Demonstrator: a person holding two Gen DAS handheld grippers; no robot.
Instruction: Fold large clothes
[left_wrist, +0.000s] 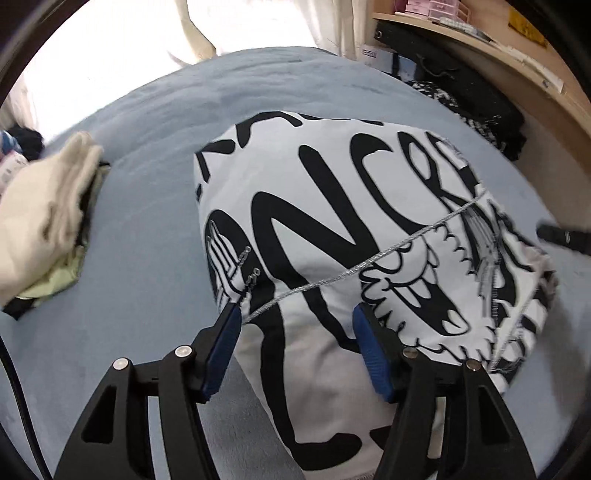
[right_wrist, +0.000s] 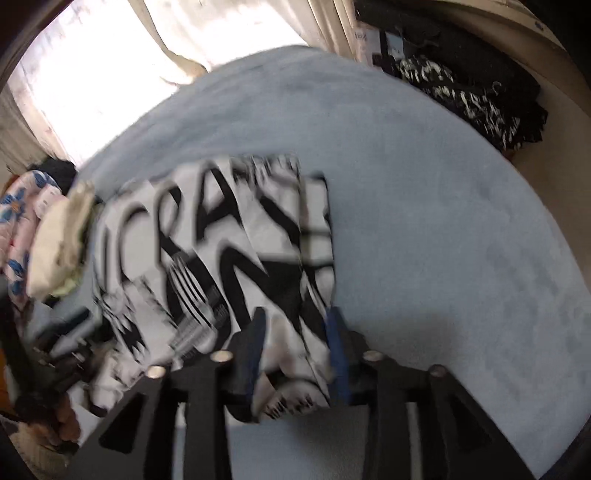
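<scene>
A white garment with large black lettering lies partly folded on the light blue bed. My left gripper is open just above its near part, its blue pads apart and holding nothing. In the right wrist view the same garment is blurred. My right gripper stands with its jaws apart around the garment's near right edge, with cloth between the fingers; whether it grips is unclear. A tip of the right gripper shows at the right edge of the left wrist view.
A stack of folded cream and pale green clothes sits on the bed at the left. A black and white patterned cloth pile lies at the far right by a wooden shelf. Curtains hang behind the bed.
</scene>
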